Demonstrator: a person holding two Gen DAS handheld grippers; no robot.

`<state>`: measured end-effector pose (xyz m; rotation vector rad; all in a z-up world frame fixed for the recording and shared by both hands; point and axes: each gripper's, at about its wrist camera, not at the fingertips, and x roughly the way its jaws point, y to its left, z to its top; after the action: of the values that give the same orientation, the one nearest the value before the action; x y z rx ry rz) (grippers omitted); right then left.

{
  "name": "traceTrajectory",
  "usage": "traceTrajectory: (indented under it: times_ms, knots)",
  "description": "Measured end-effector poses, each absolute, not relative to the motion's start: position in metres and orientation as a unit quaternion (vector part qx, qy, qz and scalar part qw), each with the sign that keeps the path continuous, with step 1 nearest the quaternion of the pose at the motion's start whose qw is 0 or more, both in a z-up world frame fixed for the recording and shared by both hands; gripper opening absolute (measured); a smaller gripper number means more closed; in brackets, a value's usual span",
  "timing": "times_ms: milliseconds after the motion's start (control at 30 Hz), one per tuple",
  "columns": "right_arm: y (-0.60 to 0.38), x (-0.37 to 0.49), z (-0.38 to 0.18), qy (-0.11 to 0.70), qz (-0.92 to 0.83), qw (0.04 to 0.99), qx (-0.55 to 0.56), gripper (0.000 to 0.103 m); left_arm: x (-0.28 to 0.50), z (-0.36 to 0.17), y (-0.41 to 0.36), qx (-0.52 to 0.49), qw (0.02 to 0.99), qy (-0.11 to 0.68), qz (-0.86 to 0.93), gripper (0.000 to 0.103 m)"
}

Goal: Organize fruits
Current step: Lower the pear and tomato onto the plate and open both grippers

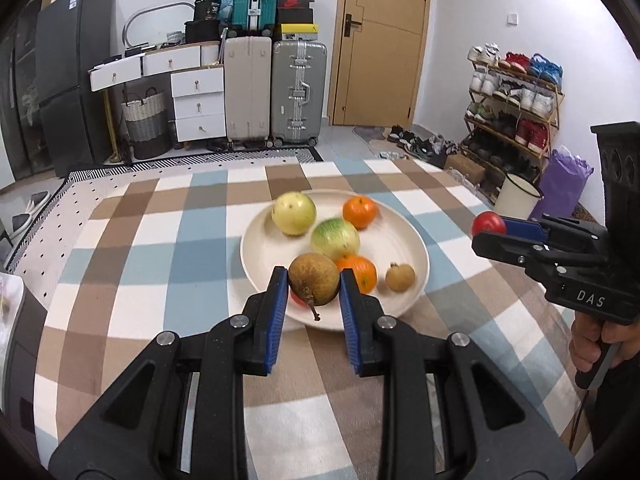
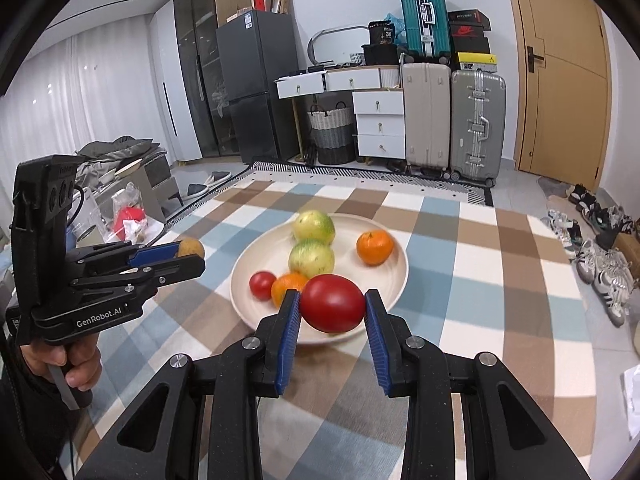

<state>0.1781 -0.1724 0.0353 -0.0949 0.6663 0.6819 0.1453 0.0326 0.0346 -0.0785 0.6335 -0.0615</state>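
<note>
My left gripper [image 1: 314,286] is shut on a brown pear [image 1: 313,284], held above the near rim of a cream plate [image 1: 404,240]. It also shows in the right wrist view [image 2: 188,256]. My right gripper [image 2: 332,304] is shut on a large red tomato [image 2: 333,303], held above the plate [image 2: 394,276]; it shows at the right in the left wrist view [image 1: 486,228]. On the plate lie two yellow-green fruits [image 1: 294,213] [image 1: 335,238], two oranges [image 1: 359,211] [image 1: 360,272], a small brown fruit [image 1: 400,277] and a small tomato [image 2: 262,285].
The plate sits on a checked cloth [image 1: 160,248] covering the table. Beyond stand suitcases [image 1: 298,92], white drawers [image 1: 198,104], a shoe rack [image 1: 516,108] and a white bucket [image 1: 518,196]. A cluttered side table [image 2: 120,208] is at the left.
</note>
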Motion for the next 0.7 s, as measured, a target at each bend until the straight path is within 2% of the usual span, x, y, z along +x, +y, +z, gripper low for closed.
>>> traceTrajectory:
  times_ms: [267,700]
  knots:
    - [-0.168,0.195,0.05,0.313,0.327,0.891,-0.044,0.033,0.169,0.041,0.039,-0.035,0.95,0.308,-0.024,0.023]
    - [-0.158,0.241,0.033,0.338,0.326,0.882,-0.04,0.033,0.221,0.029,0.046,-0.015,0.951,0.308,0.001,0.023]
